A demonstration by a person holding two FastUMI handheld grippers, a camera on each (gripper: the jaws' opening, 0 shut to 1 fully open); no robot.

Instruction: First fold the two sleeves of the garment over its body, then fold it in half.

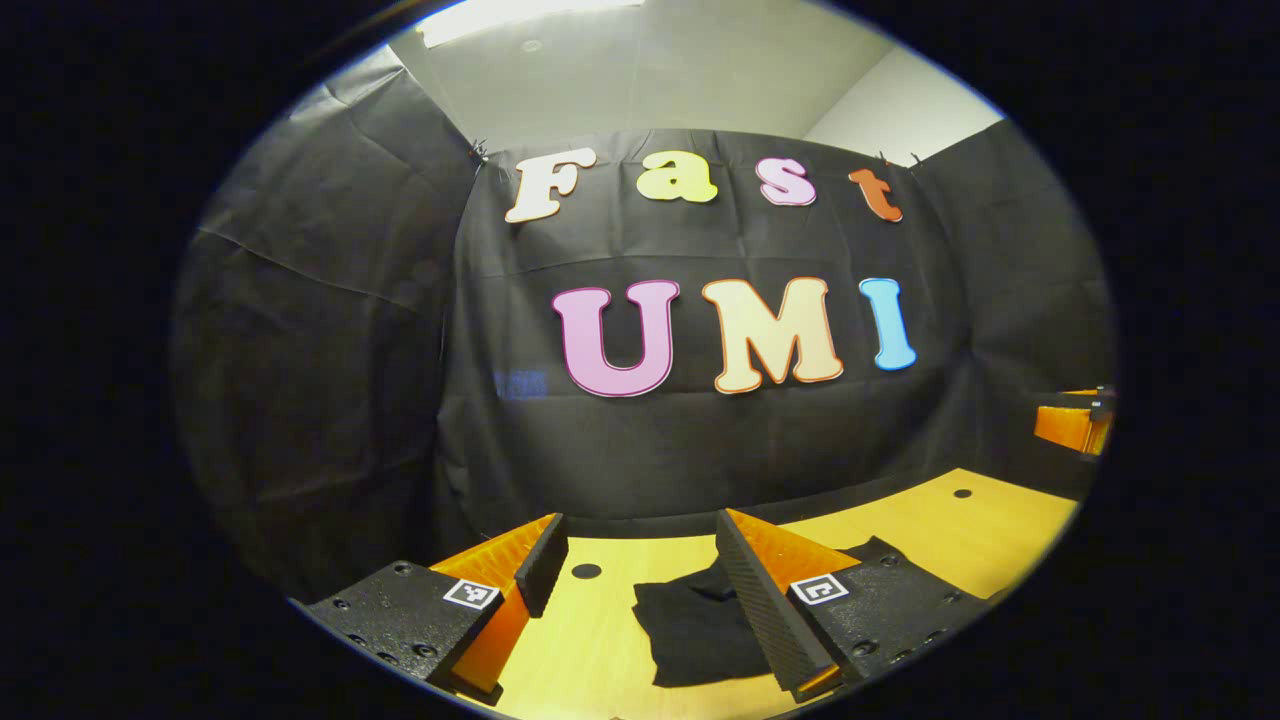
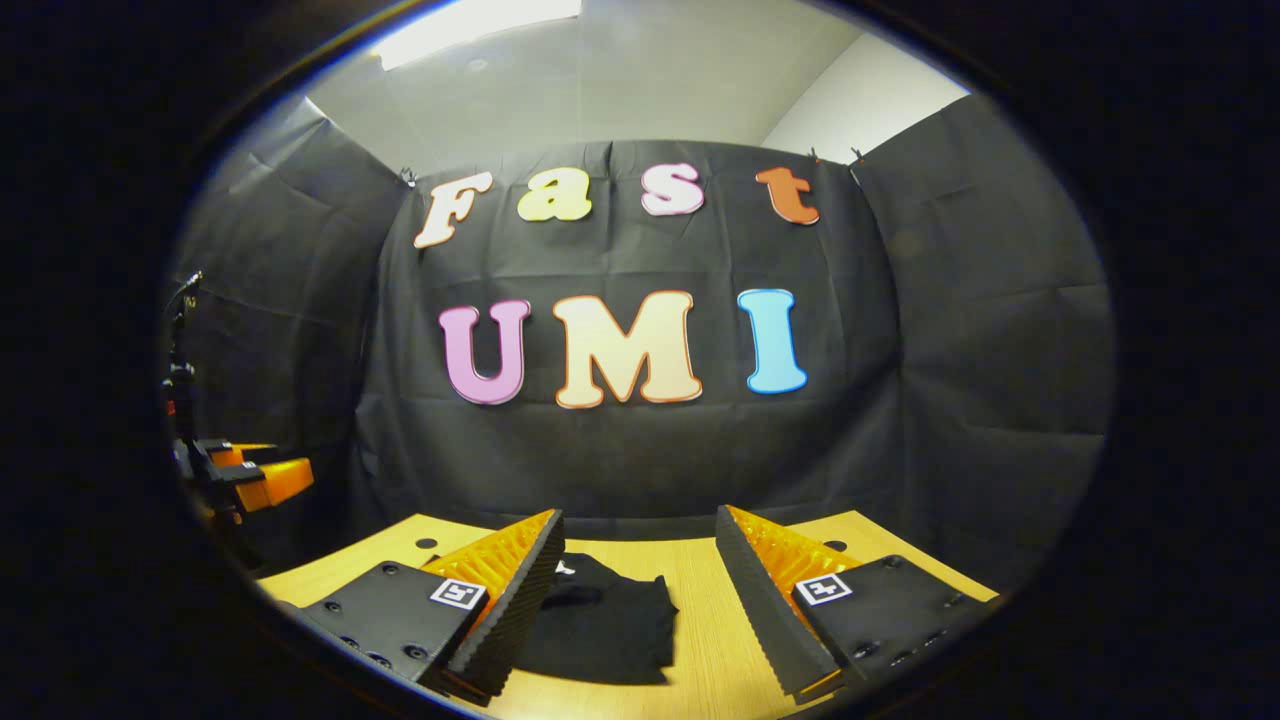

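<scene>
A black garment point(image 1: 690, 625) lies flat on the wooden table point(image 1: 960, 530) as a compact, roughly rectangular bundle. In the left gripper view it sits just ahead of my left gripper point(image 1: 640, 520), partly behind the right-hand finger. That gripper hovers open above the table with nothing between its fingers. In the right gripper view the garment point(image 2: 600, 620) lies low and left of centre, partly hidden by the left-hand finger. My right gripper point(image 2: 638, 515) is open and holds nothing. Each gripper also appears far off at the other view's edge: right gripper point(image 1: 1075, 425), left gripper point(image 2: 250, 475).
Black cloth walls close the booth behind and to both sides of the table point(image 2: 700, 600). Small dark holes point(image 1: 586, 571) dot the tabletop. Bare wood stretches to the right of the garment in both views.
</scene>
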